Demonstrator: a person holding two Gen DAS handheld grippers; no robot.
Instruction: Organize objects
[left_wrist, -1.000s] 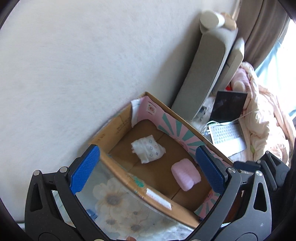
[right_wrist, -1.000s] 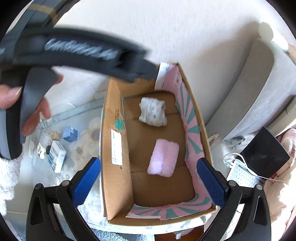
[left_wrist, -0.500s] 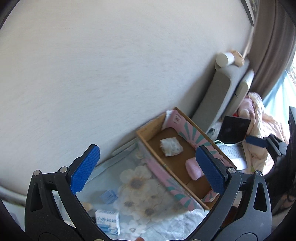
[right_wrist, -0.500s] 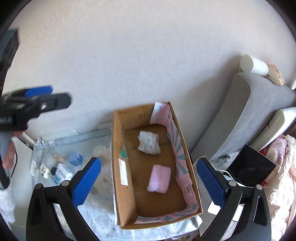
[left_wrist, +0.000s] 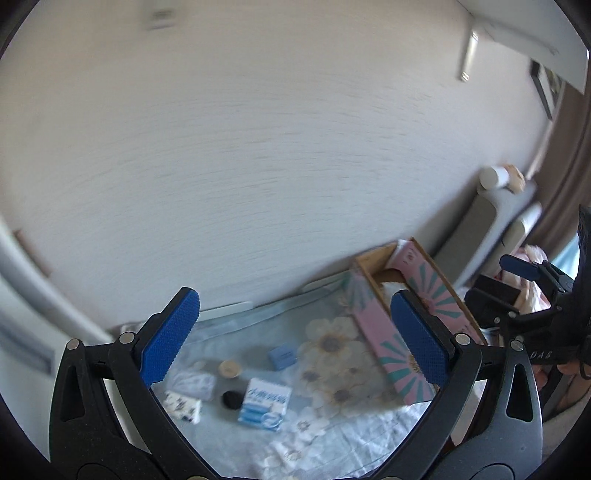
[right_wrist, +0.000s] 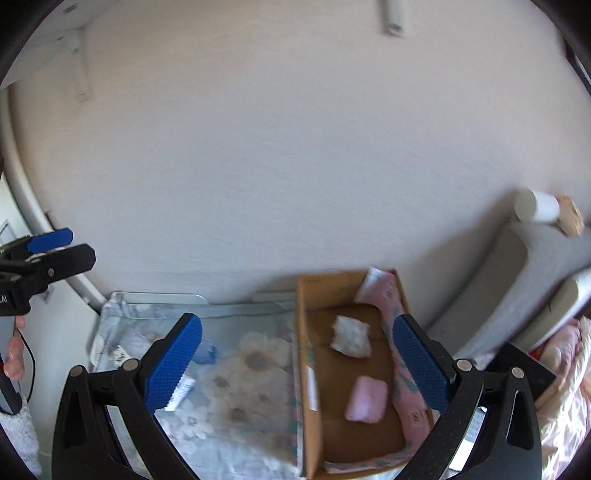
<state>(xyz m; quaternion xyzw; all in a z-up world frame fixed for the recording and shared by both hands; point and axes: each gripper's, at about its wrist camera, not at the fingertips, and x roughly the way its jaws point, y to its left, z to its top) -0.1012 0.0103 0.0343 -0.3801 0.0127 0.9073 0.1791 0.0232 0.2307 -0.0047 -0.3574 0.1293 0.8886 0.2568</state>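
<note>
So both are spread wide with nothing between the blue pads. The left hand-held gripper (left_wrist: 295, 334) hangs high over the bench (left_wrist: 332, 435), which wears a floral cloth, and the right hand-held gripper (right_wrist: 297, 354) sits high too, looking down at the bench and the cardboard box (right_wrist: 303, 354) at its right end.

Right under the left one is the loose stuff not yet sorted: a white and blue carton (left_wrist: 264, 404) lying flat, a small blue cube (left_wrist: 282, 356) just behind it, a tan round lid (left_wrist: 229, 368), a black round thing (left_wrist: 232, 399) touching or nearly touching the carton, a clear plastic packet (left_wrist: 194, 382) and a white patterned pack (left_wrist: 183, 406) at the left edge. They're all close together.

Inside the box there's already a white folded bundle (right_wrist: 351, 336) at the far end and a pink padded pack (right_wrist: 366, 398) nearer the camera, apart from each other, lots of bare floor around them.

My guess is the next pick comes off that cluster, and that's where it could go sideways. Everything's packed tight, so wide jaws coming down on the carton could easily shove the black thing or the lid and send them rolling off the bench. The left view is motion-blurred too, so lining up from this high is iffy. The cloth looks loose and could bunch under a pad.
</note>
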